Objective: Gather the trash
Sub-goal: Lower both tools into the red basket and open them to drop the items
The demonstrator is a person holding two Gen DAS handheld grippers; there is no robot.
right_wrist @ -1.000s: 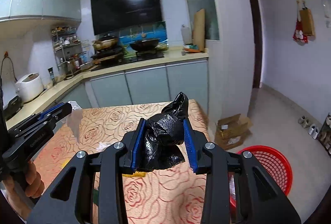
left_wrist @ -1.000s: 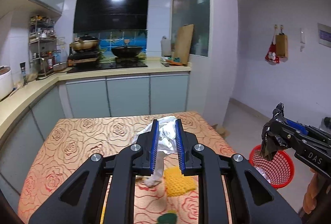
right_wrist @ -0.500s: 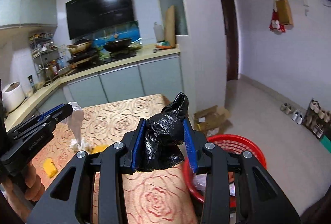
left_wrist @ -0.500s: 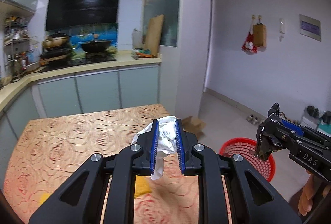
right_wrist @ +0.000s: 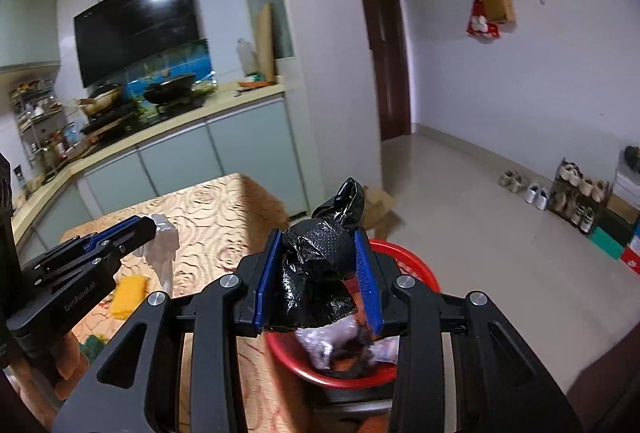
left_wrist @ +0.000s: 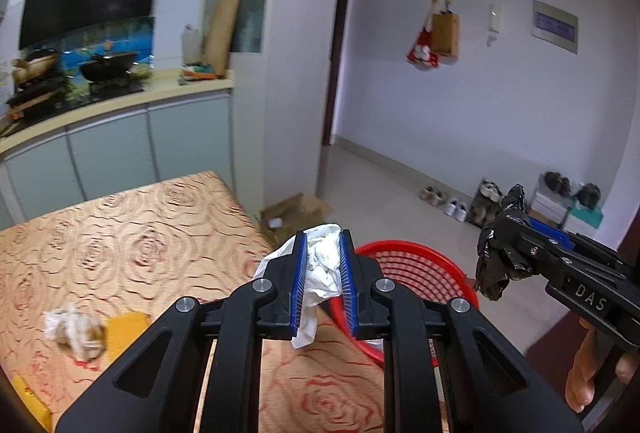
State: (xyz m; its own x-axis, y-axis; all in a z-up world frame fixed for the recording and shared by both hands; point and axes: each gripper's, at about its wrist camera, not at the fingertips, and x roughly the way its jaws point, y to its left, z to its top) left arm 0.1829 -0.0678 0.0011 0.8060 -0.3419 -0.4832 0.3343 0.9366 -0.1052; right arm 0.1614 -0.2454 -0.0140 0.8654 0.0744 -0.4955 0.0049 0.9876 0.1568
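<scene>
Now both grippers have swung from over the table (left_wrist: 120,253) toward the red basket (left_wrist: 416,265), the left gripper (left_wrist: 323,285) pinching white paper (left_wrist: 320,269), the right gripper (right_wrist: 318,281) clamping a black bag (right_wrist: 320,265).

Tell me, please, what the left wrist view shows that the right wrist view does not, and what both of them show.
Only the left wrist view shows the crumpled tissue lying on the table, and the left gripper from behind, shut on white paper.

Only the right wrist view shows the trash already lying inside the red basket, and a metal rack on the counter.

Both show the right gripper shut on a black plastic bag, the yellow sponge, the basket and the shoes by the wall.
</scene>
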